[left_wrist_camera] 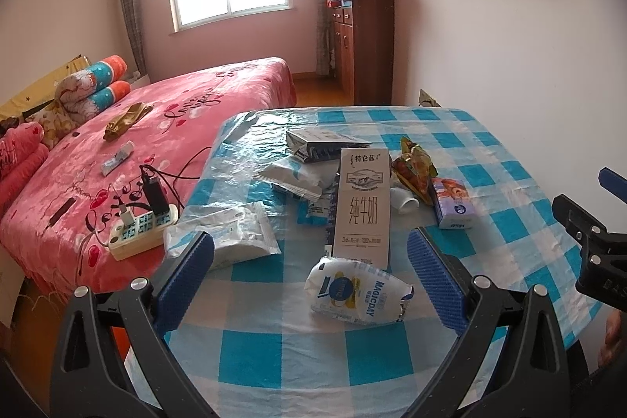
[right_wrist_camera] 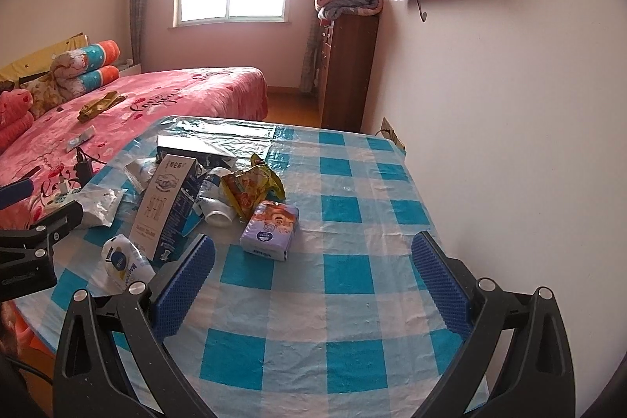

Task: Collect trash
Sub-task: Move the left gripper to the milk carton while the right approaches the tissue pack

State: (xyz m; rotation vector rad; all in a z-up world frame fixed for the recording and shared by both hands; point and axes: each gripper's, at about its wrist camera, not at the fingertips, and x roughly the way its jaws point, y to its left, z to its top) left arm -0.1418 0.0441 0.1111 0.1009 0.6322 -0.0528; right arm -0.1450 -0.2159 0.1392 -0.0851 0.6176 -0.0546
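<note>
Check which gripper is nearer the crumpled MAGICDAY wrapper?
Left. The left gripper, open, frames the MAGICDAY wrapper; the right gripper, also open, sits off to its right.

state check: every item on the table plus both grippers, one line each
left gripper: open, empty
right gripper: open, empty
milk carton: upright
MAGICDAY wrapper: crumpled, lying flat
tissue pack: lying flat
yellow snack bag: crumpled
white bottle: on its side
</note>
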